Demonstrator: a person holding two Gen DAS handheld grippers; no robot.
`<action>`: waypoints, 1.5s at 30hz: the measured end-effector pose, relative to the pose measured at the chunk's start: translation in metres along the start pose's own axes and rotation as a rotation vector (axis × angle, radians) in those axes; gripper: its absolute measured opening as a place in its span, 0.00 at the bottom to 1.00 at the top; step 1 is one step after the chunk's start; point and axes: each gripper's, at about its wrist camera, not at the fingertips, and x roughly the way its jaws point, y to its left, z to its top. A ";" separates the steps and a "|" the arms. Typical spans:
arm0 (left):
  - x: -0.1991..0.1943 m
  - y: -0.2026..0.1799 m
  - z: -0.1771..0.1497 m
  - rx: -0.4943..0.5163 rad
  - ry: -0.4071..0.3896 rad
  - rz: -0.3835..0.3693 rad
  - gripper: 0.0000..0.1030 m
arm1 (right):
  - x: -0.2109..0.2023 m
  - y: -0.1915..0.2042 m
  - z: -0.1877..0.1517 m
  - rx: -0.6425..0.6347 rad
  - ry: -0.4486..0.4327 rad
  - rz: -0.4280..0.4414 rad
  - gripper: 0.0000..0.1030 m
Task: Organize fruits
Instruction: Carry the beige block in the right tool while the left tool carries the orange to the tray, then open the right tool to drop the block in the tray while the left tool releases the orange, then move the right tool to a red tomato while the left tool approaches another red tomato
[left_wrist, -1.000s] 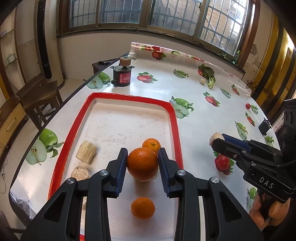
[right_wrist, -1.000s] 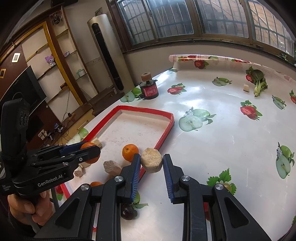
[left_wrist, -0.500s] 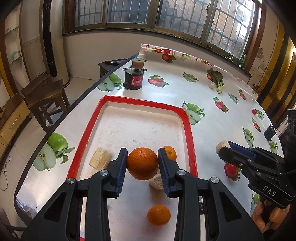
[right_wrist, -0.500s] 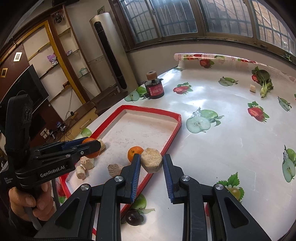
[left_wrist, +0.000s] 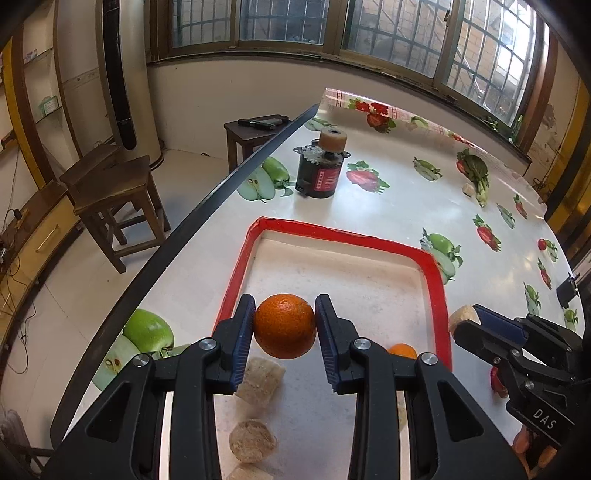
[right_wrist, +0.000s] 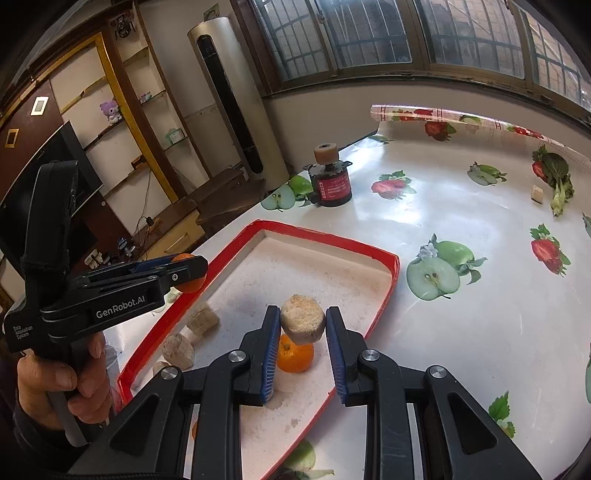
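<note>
Barred windows (left_wrist: 388, 40) along the far wall, daylight entering. Pale tiled floor (left_wrist: 92, 266). Wooden stool (left_wrist: 110, 192) beside the desk (left_wrist: 406, 210), which carries a fruit-print cloth. Tall white air conditioner (right_wrist: 236, 99). Wall shelves (right_wrist: 122, 122) with yellow trim.

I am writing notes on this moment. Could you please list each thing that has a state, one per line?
Left claw: shut on the big orange, held above the tray.
Right claw: shut on a beige chunk, held above the tray.
Red-rimmed tray: flat on the table, far half bare.
Small orange: lying in the tray.
Two beige chunks: lying in the tray near its left rim.
Dark jar: upright, capped.
</note>
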 end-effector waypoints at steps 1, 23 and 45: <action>0.005 0.001 0.001 0.001 0.009 0.006 0.30 | 0.005 0.000 0.002 0.001 0.006 0.000 0.25; 0.063 -0.004 0.000 0.027 0.139 0.013 0.38 | 0.085 0.000 0.004 -0.090 0.155 -0.047 0.30; 0.004 -0.030 -0.026 0.009 0.067 -0.050 0.52 | -0.018 -0.019 -0.021 -0.043 0.027 -0.068 0.42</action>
